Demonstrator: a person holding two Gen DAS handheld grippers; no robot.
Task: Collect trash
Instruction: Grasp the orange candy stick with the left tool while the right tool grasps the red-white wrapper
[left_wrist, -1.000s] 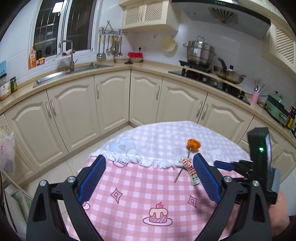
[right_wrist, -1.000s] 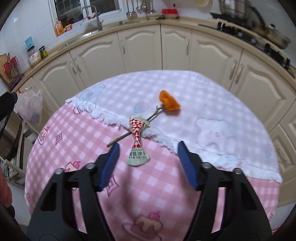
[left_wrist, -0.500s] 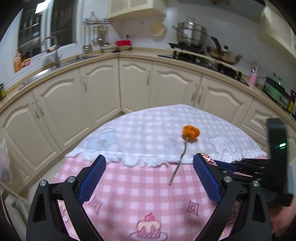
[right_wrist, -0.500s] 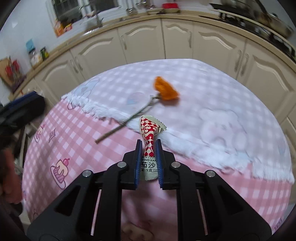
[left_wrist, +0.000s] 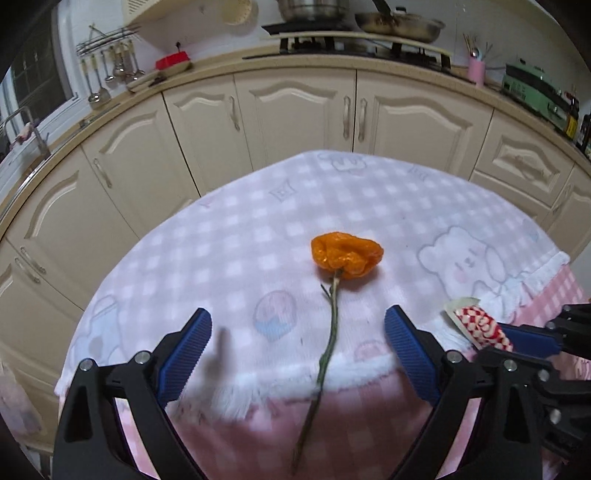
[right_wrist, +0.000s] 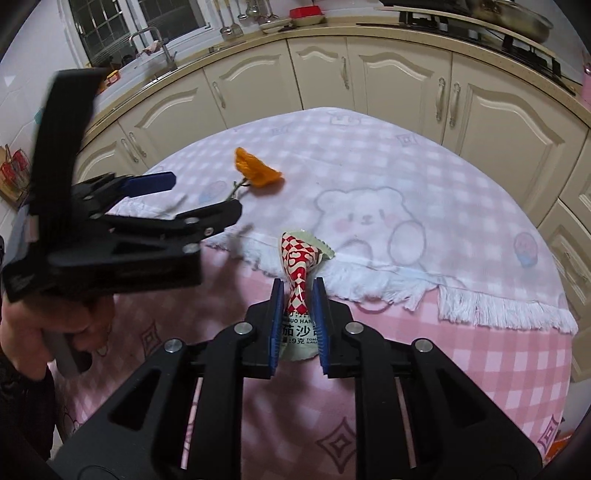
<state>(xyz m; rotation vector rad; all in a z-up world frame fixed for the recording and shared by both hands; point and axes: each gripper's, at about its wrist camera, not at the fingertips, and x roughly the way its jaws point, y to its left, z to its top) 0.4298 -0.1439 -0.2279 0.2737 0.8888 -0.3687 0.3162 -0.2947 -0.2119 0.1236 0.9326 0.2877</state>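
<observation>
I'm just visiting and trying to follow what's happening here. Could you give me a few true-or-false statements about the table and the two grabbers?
1. The right gripper is shut on the red-checked sauce packet. True.
2. The left gripper holds the wilted orange flower. False: it is open, with the stem lying between its fingers.
3. The flower lies on the pink checked tablecloth. True.
4. The packet lies flat and untouched. False: it is pinched.

One wilted orange flower (left_wrist: 346, 254) on its stem, one red-checked sauce packet (right_wrist: 300, 266), two grippers — left (left_wrist: 297, 332), right (right_wrist: 297, 291) — one table (left_wrist: 236, 236)
</observation>
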